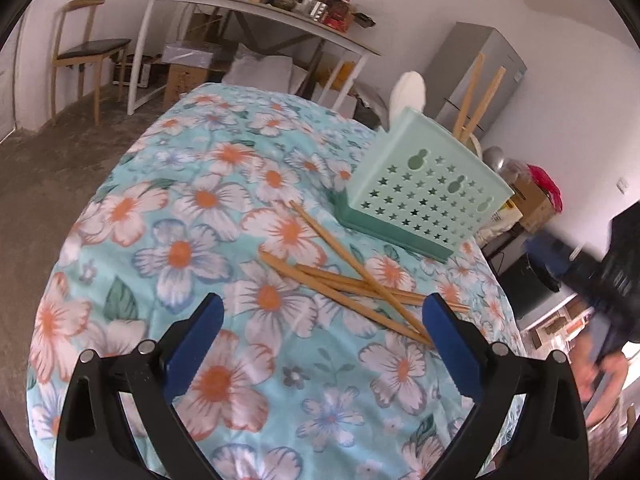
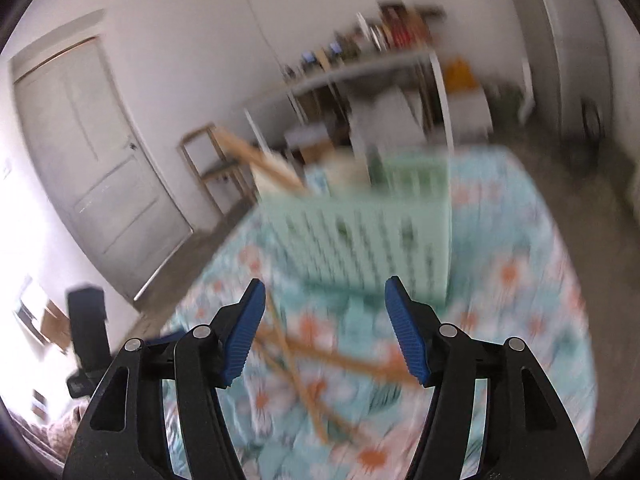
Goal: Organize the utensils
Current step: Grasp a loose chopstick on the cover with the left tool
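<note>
Chopsticks (image 1: 352, 280) lie crossed in a loose heap on the floral tablecloth (image 1: 224, 216), several wooden sticks overlapping one another, their tips reaching toward the right finger of the left gripper (image 1: 322, 314). That gripper hangs above the cloth with its blue-padded jaws spread wide and nothing between them. Just beyond the heap stands the mint-green utensil holder (image 1: 424, 196), a perforated box with star-shaped holes, leaning in this view, its darker green base resting on the cloth. Two more chopsticks (image 1: 478, 96) stand upright in it, poking out above its rim, and something white and rounded (image 1: 408, 92) rises behind it (a spoon, perhaps; I can't say for sure). The right gripper (image 2: 324, 330) is also parted and empty, its blue pads well apart, held over the same loose chopsticks (image 2: 320, 364), which show through the gap between the fingers. Everything in the right wrist view is smeared with blur, so fine detail there is lost; the holder (image 2: 368, 236) shows as a pale green block just past the sticks, with wooden sticks (image 2: 260, 160) slanting out of its top left. Behind the table, against the wall, stand a wooden chair (image 1: 86, 48) and a long white desk (image 1: 256, 12) cluttered with boxes and small items.
</note>
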Available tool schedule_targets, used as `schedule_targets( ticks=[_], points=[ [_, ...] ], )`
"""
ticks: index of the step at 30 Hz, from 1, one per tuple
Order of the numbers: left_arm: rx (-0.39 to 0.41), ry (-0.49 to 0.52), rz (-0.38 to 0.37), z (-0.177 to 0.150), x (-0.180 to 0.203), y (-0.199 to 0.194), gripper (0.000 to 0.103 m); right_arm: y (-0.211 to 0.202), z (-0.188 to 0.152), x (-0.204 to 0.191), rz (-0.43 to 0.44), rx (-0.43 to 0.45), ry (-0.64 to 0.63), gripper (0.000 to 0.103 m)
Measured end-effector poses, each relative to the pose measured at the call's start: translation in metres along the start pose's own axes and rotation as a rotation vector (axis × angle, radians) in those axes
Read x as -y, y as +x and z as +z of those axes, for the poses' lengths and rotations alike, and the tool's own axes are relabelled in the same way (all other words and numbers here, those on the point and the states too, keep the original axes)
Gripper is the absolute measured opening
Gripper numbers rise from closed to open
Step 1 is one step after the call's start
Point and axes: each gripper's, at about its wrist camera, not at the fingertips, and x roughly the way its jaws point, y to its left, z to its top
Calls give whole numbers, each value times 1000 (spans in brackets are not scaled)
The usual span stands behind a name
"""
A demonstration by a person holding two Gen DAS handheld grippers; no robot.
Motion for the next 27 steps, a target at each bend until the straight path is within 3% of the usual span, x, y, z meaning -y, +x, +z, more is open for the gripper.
schedule_targets(
  ticks=[6, 9, 11, 12, 17, 27],
  points=[
    [37, 34, -34, 18, 16, 5, 92, 21, -19, 15, 66, -67, 121, 60],
    [21, 13, -63, 29, 20, 18, 78, 26, -24, 20, 94, -88, 142, 60],
    [-26, -52, -91, 37, 16, 33, 61, 29, -27, 24, 104, -99, 147, 60],
    [-40, -71, -96, 39, 14, 38, 57, 30, -28, 26, 109, -103, 149, 60],
    [-161, -174, -75, 50, 3, 71, 32, 33, -34, 33, 126, -117, 162, 60],
    [-298, -345, -93, 54, -16, 111, 26, 34, -42, 49, 166, -115, 202, 60]
  ],
)
